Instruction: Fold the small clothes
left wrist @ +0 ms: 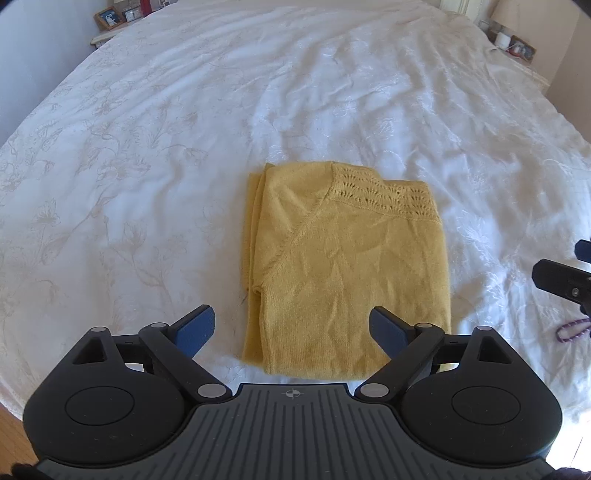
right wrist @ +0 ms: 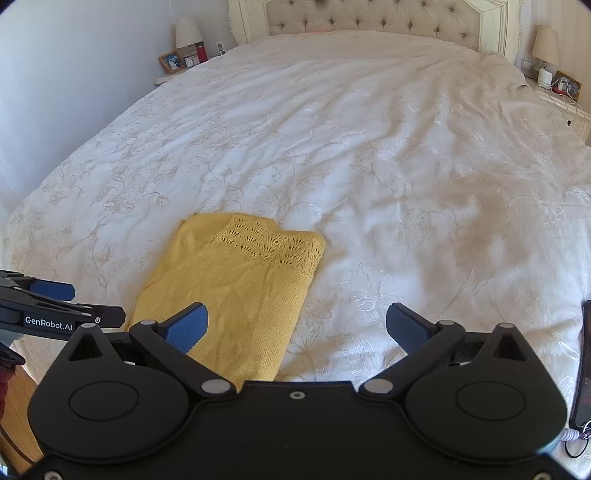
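A yellow knit top [left wrist: 343, 266] lies folded into a flat rectangle on the white bedspread [left wrist: 147, 147], with its lace-pattern yoke at the far edge. It also shows in the right wrist view [right wrist: 236, 291], left of centre. My left gripper [left wrist: 291, 328] is open and empty, held just above the top's near edge. My right gripper [right wrist: 297, 326] is open and empty, over the bedspread [right wrist: 406, 166] beside the top's right edge. The right gripper's tip shows at the right edge of the left wrist view [left wrist: 565, 280]. The left gripper shows at the left of the right wrist view [right wrist: 51, 306].
A tufted headboard [right wrist: 369, 18] stands at the far end of the bed. Nightstands with lamps and photo frames stand at the far left [right wrist: 181, 55] and far right [right wrist: 554, 74]. A phone [right wrist: 583, 369] lies at the bed's right edge. Wooden floor [right wrist: 18, 406] shows at lower left.
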Tool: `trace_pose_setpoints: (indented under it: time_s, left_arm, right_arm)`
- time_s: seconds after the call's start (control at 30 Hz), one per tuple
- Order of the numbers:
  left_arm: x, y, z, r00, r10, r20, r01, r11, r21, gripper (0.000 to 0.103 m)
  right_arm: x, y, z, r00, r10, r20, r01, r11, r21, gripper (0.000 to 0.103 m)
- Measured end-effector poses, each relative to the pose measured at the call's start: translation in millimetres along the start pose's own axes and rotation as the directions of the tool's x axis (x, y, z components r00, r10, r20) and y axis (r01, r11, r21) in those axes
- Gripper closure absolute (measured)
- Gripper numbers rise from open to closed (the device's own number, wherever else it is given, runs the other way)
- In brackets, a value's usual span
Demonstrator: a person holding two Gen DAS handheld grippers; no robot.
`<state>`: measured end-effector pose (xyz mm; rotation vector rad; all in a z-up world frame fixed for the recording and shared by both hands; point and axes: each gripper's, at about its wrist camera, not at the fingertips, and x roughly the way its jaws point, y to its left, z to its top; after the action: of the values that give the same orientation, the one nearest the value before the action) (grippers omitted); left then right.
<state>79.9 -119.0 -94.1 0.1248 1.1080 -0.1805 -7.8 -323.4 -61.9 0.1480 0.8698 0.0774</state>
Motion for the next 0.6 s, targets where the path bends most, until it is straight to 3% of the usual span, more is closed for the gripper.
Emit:
trace_pose_setpoints:
  time_s: [0.13, 0.3, 0.6]
  left_arm:
    - [-5, 2, 3, 1.0, 0.004, -0.004, -0.004, 1.0, -0.022, 0.012]
    - [-8, 6, 4, 1.0, 0.028, -0.008, -0.028, 0.999, -0.046, 0.012]
    - [-13, 13, 4, 0.993, 0.116, -0.016, -0.117, 0.991, -0.059, 0.012]
  right_arm:
    - [3, 4, 9, 0.999, -0.039, -0.033, 0.039, 0.999, 0.017, 0.001]
    - [6, 7, 10, 0.998, 0.026, -0.054, -0.023, 0.998, 0.062, 0.001]
    - [14, 15, 8, 0.992, 0.015, -0.122, -0.006, 0.997, 0.074, 0.001]
